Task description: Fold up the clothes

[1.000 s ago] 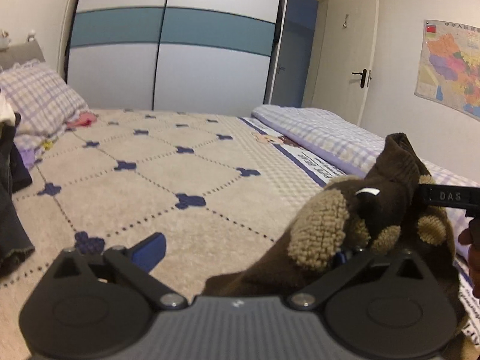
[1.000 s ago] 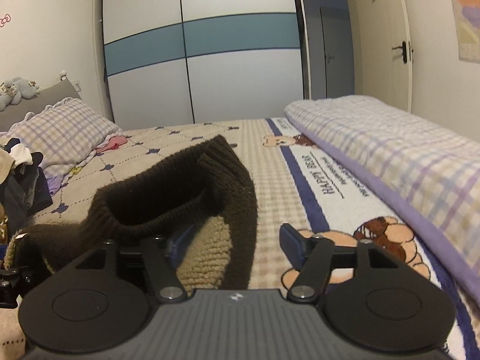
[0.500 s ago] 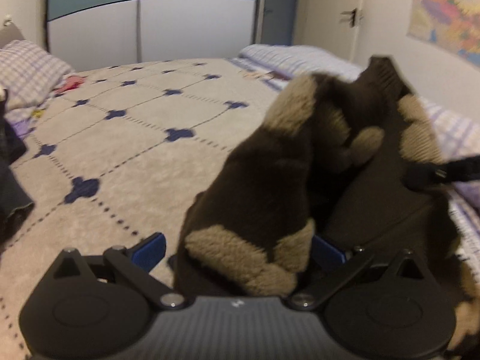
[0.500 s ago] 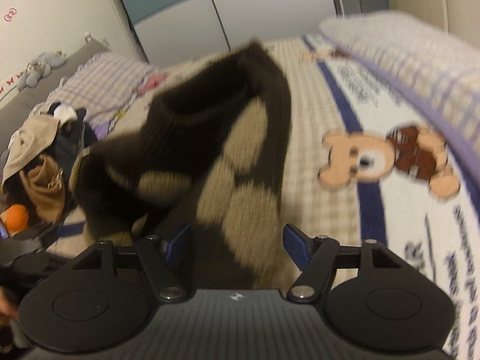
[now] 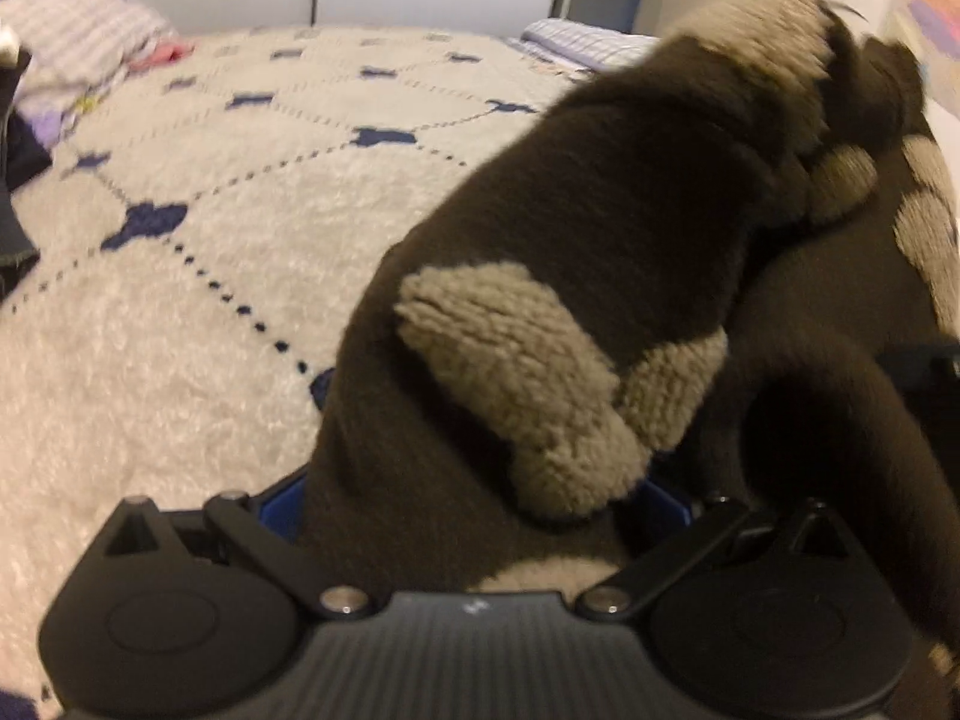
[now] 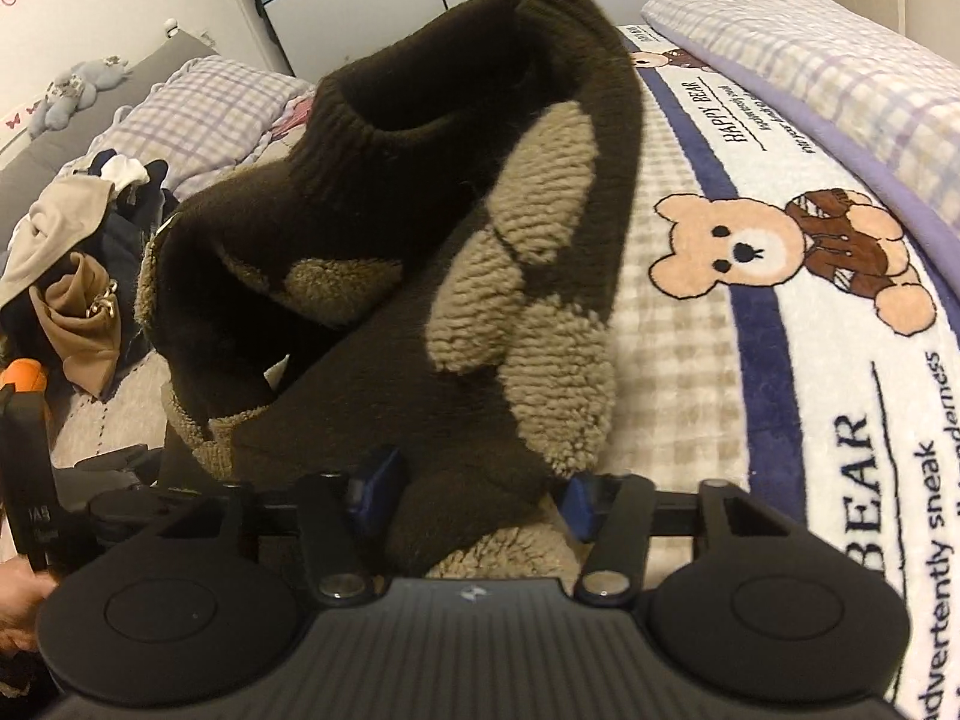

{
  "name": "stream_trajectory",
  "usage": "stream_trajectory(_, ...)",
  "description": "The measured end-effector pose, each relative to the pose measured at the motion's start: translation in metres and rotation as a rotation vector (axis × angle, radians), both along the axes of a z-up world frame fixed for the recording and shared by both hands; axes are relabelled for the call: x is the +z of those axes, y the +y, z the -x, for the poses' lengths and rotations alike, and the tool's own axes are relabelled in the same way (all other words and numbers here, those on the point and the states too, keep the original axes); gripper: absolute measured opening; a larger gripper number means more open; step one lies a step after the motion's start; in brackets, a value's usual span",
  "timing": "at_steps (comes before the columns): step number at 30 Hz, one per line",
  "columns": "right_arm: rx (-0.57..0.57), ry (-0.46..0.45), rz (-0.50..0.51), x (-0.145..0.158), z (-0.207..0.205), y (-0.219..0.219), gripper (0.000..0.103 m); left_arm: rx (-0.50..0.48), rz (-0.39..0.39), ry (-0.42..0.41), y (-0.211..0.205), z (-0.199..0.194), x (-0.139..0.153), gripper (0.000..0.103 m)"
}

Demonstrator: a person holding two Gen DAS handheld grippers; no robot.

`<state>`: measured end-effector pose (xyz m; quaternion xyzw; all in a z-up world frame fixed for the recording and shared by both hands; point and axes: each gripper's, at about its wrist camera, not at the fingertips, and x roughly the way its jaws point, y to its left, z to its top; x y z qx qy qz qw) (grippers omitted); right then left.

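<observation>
Left wrist view: left gripper (image 5: 474, 498) clamped on the brown sweater (image 5: 600, 276), bunched above the bed (image 5: 180, 300).

Right wrist view: right gripper (image 6: 474, 480) closing, the sweater (image 6: 456, 276) between its fingers; clothes pile (image 6: 78, 264) left of the sweater.

I now have both tools tipped down toward the bed (image 5: 180, 312), the wardrobe nearly out of view. The brown sweater (image 6: 480, 276) fills far more of each view. My right tool (image 6: 474, 495) is closing, its jaws narrower around the knit between them.
</observation>
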<state>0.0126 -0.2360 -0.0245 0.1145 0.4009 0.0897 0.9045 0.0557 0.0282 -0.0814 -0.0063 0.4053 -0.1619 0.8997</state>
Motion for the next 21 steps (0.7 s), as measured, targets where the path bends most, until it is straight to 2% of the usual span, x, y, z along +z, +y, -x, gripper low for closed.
stream_trajectory(1,-0.002,0.000,0.005,-0.001,-0.001,0.001,0.048,0.003,-0.002,0.007,0.000,-0.001,0.001,0.103)
stream_trajectory(3,-0.013,-0.014,0.021,0.002,-0.003,0.004,0.029,0.014,0.003,0.035,0.000,-0.006,0.004,0.103)
stream_trajectory(4,-0.018,-0.021,0.029,0.003,-0.004,0.006,0.026,0.021,0.015,0.043,0.002,-0.008,0.008,0.098)
stream_trajectory(5,-0.026,-0.044,0.049,0.007,-0.004,0.007,0.022,0.024,0.034,0.040,0.004,-0.009,0.011,0.086)
stream_trajectory(6,-0.034,-0.067,0.068,0.011,-0.003,0.008,0.019,0.025,0.052,0.038,0.007,-0.011,0.014,0.079)
stream_trajectory(8,-0.064,-0.129,0.127,0.022,-0.003,0.009,0.017,0.029,0.075,0.050,0.009,-0.013,0.019,0.047)
stream_trajectory(11,-0.112,-0.221,0.221,0.036,-0.005,0.008,0.016,0.030,0.090,0.043,0.010,-0.016,0.026,0.032)
stream_trajectory(17,-0.191,-0.307,0.416,0.041,-0.029,0.001,0.015,0.021,0.050,-0.037,0.010,-0.026,0.044,0.027)
stream_trajectory(18,-0.204,-0.322,0.457,0.041,-0.034,0.000,0.015,0.029,0.043,-0.054,0.012,-0.030,0.049,0.027)
stream_trajectory(19,-0.217,-0.337,0.499,0.041,-0.038,-0.002,0.015,0.042,0.032,-0.075,0.014,-0.033,0.054,0.019)
stream_trajectory(21,-0.247,-0.353,0.556,0.039,-0.048,-0.009,0.015,0.090,-0.022,-0.140,0.017,-0.038,0.065,0.020)
